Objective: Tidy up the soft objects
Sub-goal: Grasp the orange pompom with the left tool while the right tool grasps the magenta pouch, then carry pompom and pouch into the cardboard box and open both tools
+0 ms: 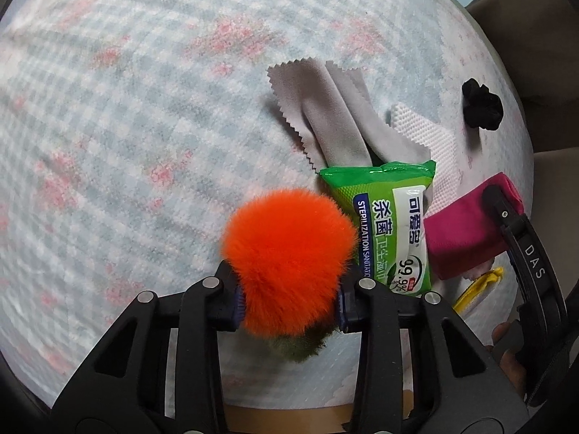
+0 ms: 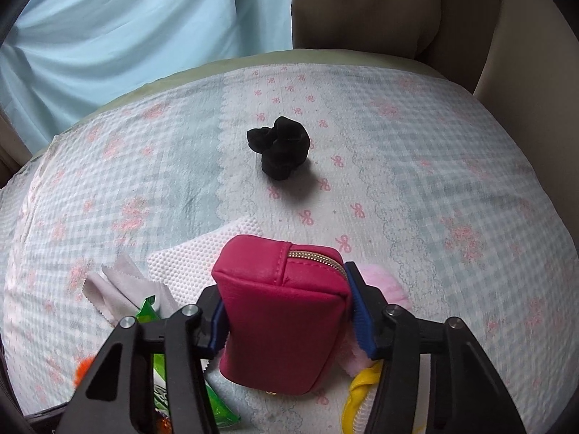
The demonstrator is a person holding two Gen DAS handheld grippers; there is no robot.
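**Both hand-held grippers clamped on soft things**

My left hand-held gripper [image 1: 289, 300] is closed on a fluffy orange pompom [image 1: 289, 256]; its blue pads press into the fur from both sides, and the round, long-haired ball bulges above them. A dull green tuft [image 1: 300, 347] shows under the ball. Just beside it on the right lies a glossy green wipes pack [image 1: 391, 224], flat and crinkled at its sealed edge.

My right hand-held gripper [image 2: 286, 314] grips a magenta pouch [image 2: 282, 311], a boxy, smooth leather-like case with stitched seams and a gold zipper [image 2: 318, 258] along its top edge. The ribbed blue pads squeeze its two sides.

Everything rests on a bed cover [image 2: 452, 166], a quilted fabric in pale blue check with pink bows and scalloped white bands. On it I see a grey cloth [image 1: 325, 115] with pinked zigzag edges, folded loosely and partly tucked under the wipes pack; a white dimpled sheet [image 2: 191, 264] beside it; and a black scrunchie [image 2: 280, 152], bunched and matte, well apart from the rest. A pink furry piece [image 2: 383, 285] sits just behind my right finger, with something yellow and twisted [image 2: 362, 387] below it.
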